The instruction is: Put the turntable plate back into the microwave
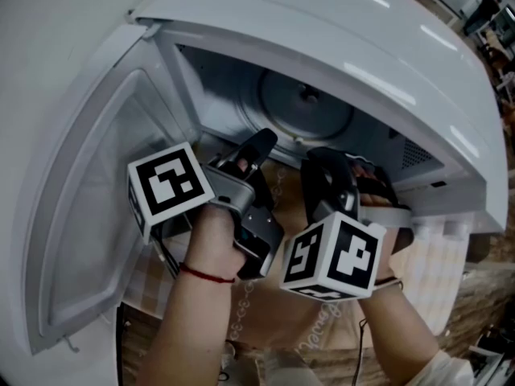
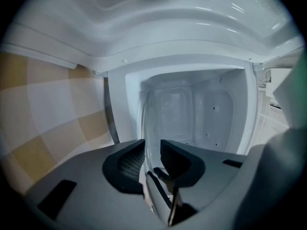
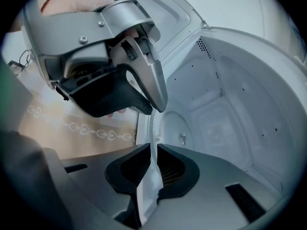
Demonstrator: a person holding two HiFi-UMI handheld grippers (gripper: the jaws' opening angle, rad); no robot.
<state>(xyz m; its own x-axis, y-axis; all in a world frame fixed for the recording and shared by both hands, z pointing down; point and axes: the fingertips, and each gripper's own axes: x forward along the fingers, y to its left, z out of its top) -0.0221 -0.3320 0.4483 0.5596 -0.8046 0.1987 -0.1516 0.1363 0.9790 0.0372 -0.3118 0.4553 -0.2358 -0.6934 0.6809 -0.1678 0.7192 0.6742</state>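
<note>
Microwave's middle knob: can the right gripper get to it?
Probably yes. The door is swung wide open and nothing shows between the right gripper and the knob, though it grips the glass plate.

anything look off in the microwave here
Nothing is spilled or broken. Only the glass turntable plate is unseated: it hangs by its rim at the opening of the microwave, clamped by the right gripper, the left gripper open around it, short of the hub.
</note>
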